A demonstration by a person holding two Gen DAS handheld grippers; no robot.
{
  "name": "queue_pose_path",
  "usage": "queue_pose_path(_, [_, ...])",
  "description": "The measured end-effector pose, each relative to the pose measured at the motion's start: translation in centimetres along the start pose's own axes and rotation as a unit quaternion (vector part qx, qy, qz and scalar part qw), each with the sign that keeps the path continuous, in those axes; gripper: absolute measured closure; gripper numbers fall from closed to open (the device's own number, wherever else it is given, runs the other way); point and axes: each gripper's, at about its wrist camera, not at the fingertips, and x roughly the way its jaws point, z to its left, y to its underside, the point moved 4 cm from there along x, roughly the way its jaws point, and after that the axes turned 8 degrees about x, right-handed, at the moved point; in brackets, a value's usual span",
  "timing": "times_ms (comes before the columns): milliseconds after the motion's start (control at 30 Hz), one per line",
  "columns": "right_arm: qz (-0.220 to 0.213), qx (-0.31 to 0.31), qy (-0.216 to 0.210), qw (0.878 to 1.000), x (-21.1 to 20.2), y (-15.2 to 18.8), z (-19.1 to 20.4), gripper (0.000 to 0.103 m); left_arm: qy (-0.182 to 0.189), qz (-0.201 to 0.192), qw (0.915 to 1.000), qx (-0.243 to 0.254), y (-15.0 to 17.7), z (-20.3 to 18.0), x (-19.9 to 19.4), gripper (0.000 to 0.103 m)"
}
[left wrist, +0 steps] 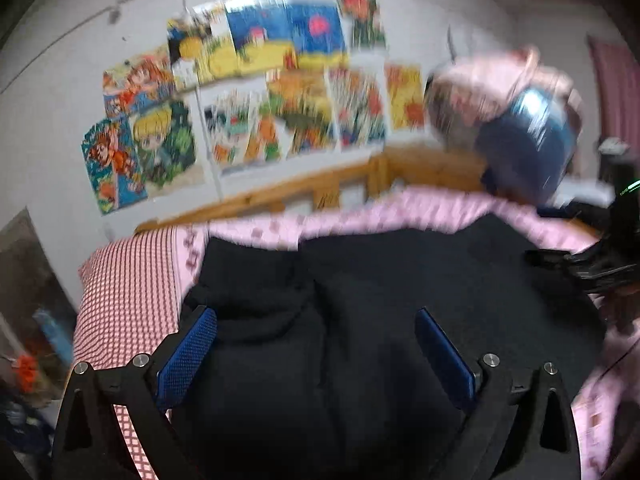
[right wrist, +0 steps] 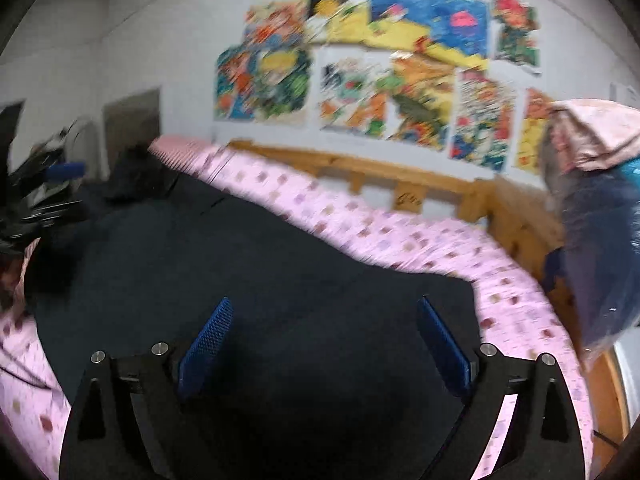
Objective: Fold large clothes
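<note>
1. We hold our left gripper (left wrist: 316, 344) above the black garment (left wrist: 380, 300), its two blue-padded fingers (left wrist: 188, 356) spread wide with nothing between them but the dark cloth below.
2. Our right gripper (right wrist: 322, 344) is likewise spread, its blue pads (right wrist: 442, 344) apart and pinching nothing, over the same black garment (right wrist: 280, 280).
3. The garment lies spread on the bed, across a pink patterned sheet (right wrist: 400, 240) that shows as a band along its far edge and at both sides.
4. In the left wrist view a soft hump of the fabric (left wrist: 260, 264) rises at the garment's far left end; it may be a hood, but blur and the dark cloth keep us from being sure.
5. Just beside that end lies a red-and-white checked pillow (left wrist: 128, 292), touching the pink sheet (left wrist: 360, 216).
6. A wooden bed rail (right wrist: 380, 176) runs behind the sheet, against a white wall covered with bright cartoon posters (left wrist: 256, 92).
7. At the right end of the bed sits a bundle (left wrist: 516, 128) of pink and blue material, partly in shiny wrapping.
8. Each wrist view catches the other gripper at its edge: the right one (left wrist: 592, 260) at the garment's right side, the left one (right wrist: 36, 208) at its left.
</note>
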Motion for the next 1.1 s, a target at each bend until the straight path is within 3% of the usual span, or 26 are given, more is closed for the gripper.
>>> queue_pose_path(100, [0.037,-0.02,0.015,0.999,3.0,1.1,0.4,0.013,-0.027,0.054,0.9982,-0.002,0.4,0.4,3.4,0.003])
queue_pose_path(233, [0.059,0.0,0.028,0.998,6.4,0.2,-1.3,0.013,-0.03,0.076,0.9948,-0.061,0.7,2.9,5.8,0.003])
queue_pose_path(333, [0.071,0.006,0.05,0.996,8.8,-0.6,-2.7,0.013,-0.044,0.119,0.9858,-0.11,2.1,5.0,7.8,0.003])
queue_pose_path(400, [0.077,0.013,0.062,0.995,10.6,-0.7,-3.7,0.013,-0.023,0.138,0.9766,-0.163,3.7,6.3,9.2,0.0])
queue_pose_path(500, [0.092,0.045,0.047,0.994,12.7,-0.2,-4.7,0.009,0.001,0.135,0.9688,-0.208,5.4,7.1,9.9,0.0])
queue_pose_path(667, [0.108,0.082,0.021,0.991,15.1,1.5,-5.3,0.002,0.018,0.129,0.965,-0.228,7.1,6.9,10.6,0.0])
queue_pose_path(833, [0.099,0.12,-0.013,0.988,16.1,3.2,-6.1,0.001,0.034,0.122,0.9614,-0.244,8.4,6.6,11.3,0.0])
queue_pose_path(1100, [0.082,0.129,-0.021,0.988,16.4,3.5,-6.4,0.001,0.044,0.109,0.9603,-0.253,8.7,6.7,11.1,0.0])
